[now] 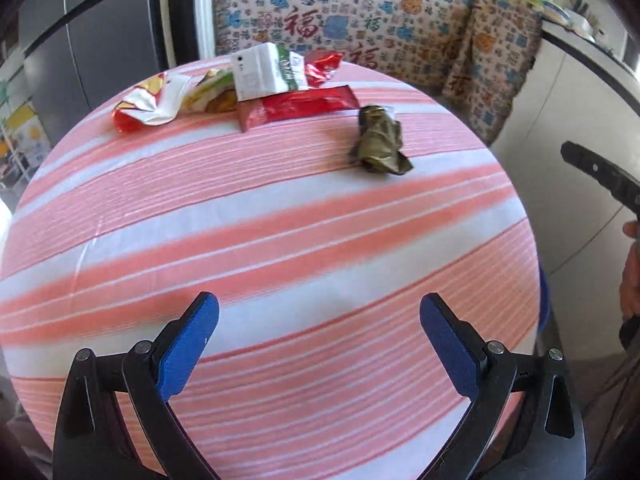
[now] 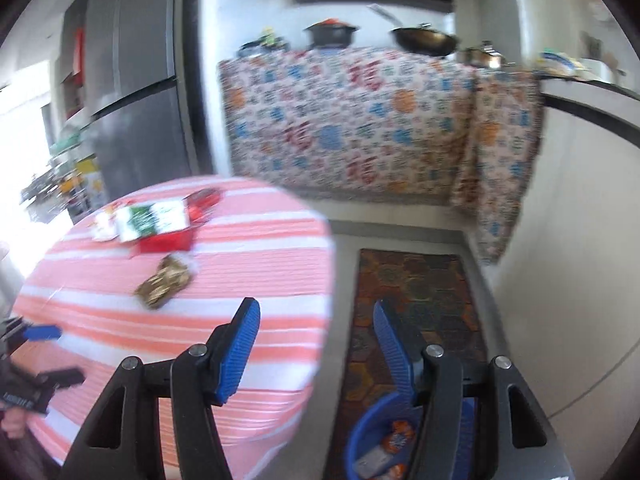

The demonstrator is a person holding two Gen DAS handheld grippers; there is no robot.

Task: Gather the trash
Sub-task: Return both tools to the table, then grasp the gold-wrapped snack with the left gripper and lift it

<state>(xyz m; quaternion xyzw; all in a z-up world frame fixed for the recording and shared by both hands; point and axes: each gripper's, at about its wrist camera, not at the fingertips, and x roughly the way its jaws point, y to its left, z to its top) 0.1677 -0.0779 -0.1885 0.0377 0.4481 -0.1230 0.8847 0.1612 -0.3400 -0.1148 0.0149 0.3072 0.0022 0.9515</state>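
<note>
Trash lies at the far side of a round pink-striped table (image 1: 280,232): a white and green carton (image 1: 266,72), a red packet (image 1: 300,107), crumpled foil wrappers (image 1: 150,102) and a green-brown leaf wrap (image 1: 380,140). My left gripper (image 1: 319,312) hovers over the near part of the table, open and empty. My right gripper (image 2: 316,318) is open and empty too, above the table's right edge. Under it on the floor stands a blue bin (image 2: 384,436) with wrappers inside. The leaf wrap (image 2: 164,282) and the carton (image 2: 154,218) appear blurred in the right wrist view.
A patterned cloth (image 1: 360,20) covers a counter behind the table, with pots and a wok (image 2: 424,40) on top. A grey fridge (image 2: 132,80) stands at the left. A patterned mat (image 2: 416,308) lies on the floor. A white counter (image 1: 580,92) runs along the right.
</note>
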